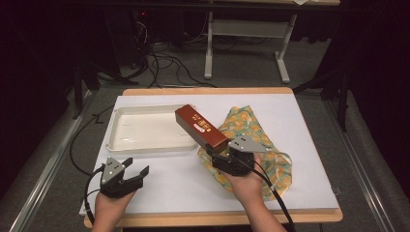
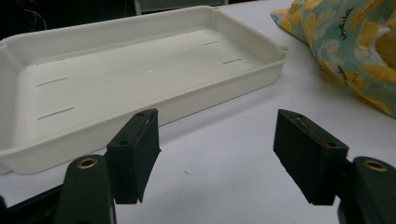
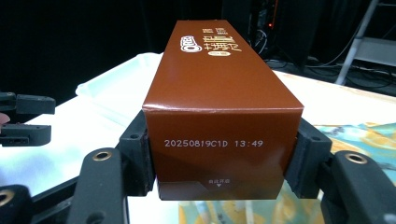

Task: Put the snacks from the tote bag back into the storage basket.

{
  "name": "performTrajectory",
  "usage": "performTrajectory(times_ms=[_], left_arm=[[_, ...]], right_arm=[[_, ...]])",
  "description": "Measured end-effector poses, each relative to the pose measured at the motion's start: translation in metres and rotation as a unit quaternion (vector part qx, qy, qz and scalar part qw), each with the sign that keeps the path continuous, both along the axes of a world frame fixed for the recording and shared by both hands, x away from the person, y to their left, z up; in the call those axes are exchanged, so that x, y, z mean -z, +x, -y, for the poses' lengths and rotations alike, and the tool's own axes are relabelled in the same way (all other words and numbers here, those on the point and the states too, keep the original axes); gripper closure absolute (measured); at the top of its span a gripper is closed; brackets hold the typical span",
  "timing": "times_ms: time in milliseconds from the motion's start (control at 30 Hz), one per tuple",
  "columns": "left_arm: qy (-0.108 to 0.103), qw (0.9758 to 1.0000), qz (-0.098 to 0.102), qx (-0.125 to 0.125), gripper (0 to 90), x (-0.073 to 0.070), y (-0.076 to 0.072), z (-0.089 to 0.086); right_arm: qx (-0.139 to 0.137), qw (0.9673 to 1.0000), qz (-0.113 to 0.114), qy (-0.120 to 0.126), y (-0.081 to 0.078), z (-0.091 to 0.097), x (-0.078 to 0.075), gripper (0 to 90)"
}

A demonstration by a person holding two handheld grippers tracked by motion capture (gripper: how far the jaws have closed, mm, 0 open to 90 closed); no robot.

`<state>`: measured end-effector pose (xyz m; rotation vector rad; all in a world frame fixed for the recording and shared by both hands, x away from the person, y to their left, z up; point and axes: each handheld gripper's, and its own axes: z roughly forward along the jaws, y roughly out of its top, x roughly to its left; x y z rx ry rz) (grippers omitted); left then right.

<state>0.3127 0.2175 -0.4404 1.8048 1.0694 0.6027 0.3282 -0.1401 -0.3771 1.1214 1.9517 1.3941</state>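
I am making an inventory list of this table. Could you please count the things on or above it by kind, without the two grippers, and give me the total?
White plastic tray: 1
Brown carton box, clamped at one end by the right gripper and held above the table: 1
Lemon-print cloth, turquoise and yellow: 1
Total: 3

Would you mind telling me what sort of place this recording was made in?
Probably a lab or studio set up for recording. A white-topped table stands amid dark surroundings, loose cables lie on the floor behind it, and a metal bench frame stands farther back.
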Motion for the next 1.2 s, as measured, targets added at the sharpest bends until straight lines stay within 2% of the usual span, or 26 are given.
performTrajectory(times_ms=[233,600,800,900,1200], left_arm=[[-0.006,1.0,0.0,-0.006,31.8,0.0,0.0,-0.004],[-0.019,0.9997,0.001,-0.016,31.7,-0.001,0.001,-0.016],[-0.026,0.9995,0.001,-0.018,31.7,-0.002,0.001,-0.017],[-0.026,0.9995,0.001,-0.017,31.7,-0.001,0.001,-0.017],[-0.025,0.9996,-0.001,-0.016,31.7,-0.001,0.001,-0.015]], right_arm=[[-0.015,0.9998,-0.01,0.002,0.009,-0.02,0.007,39.5],[-0.041,0.999,-0.019,0.007,0.03,-0.065,0.012,39.5],[-0.046,0.9986,-0.027,0.002,0.043,-0.089,0.021,39.5],[-0.045,0.9984,-0.034,0.002,0.051,-0.096,0.026,39.5],[-0.039,0.9985,-0.037,-0.011,0.073,-0.108,0.032,39.6]])
